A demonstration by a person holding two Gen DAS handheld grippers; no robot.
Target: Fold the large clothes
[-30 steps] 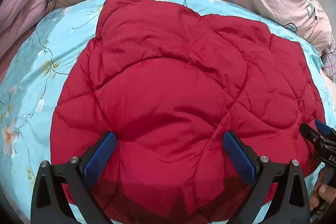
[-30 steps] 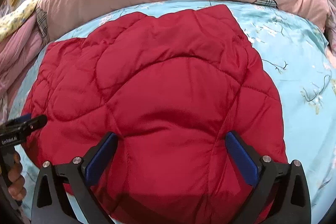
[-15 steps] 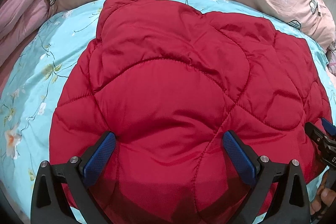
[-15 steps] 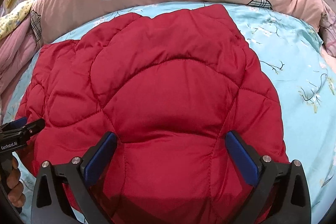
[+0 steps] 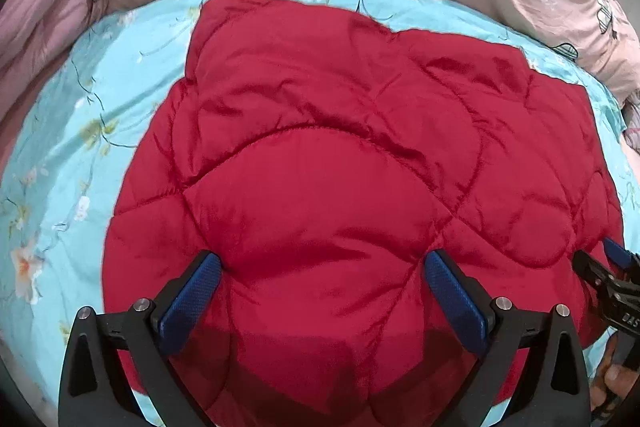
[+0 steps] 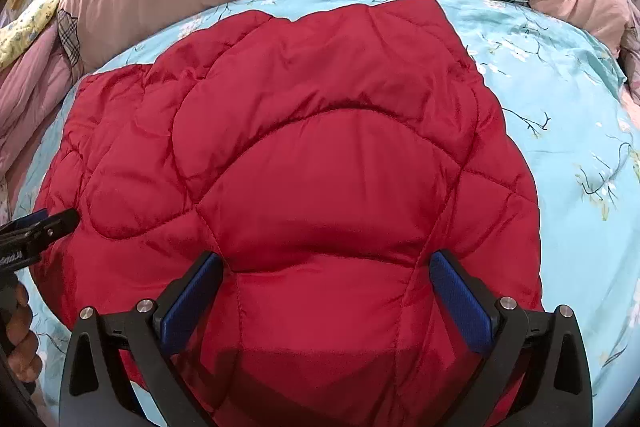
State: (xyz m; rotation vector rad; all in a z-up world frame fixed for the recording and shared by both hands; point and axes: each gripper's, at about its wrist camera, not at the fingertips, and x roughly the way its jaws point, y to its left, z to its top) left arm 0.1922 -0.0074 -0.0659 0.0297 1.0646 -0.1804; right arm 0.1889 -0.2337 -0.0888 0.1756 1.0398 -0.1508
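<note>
Both tongs (image 5: 322, 291) (image 6: 326, 291) spread wide, apparently touching puffy quilted red jacket (image 5: 352, 179); floral sheet (image 5: 80, 131) beneath.

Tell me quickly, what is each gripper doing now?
Left gripper: open, holding nothing, above the red quilted jacket.
Right gripper: open, holding nothing, above the same jacket.

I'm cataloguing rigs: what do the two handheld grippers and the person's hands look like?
Both the left gripper and right gripper have black angular frames with silver screws and blue textured finger pads. White lettering marks the gripper bodies, too partial to read. Bare fingers show; no sleeves or cables are visible.
</note>
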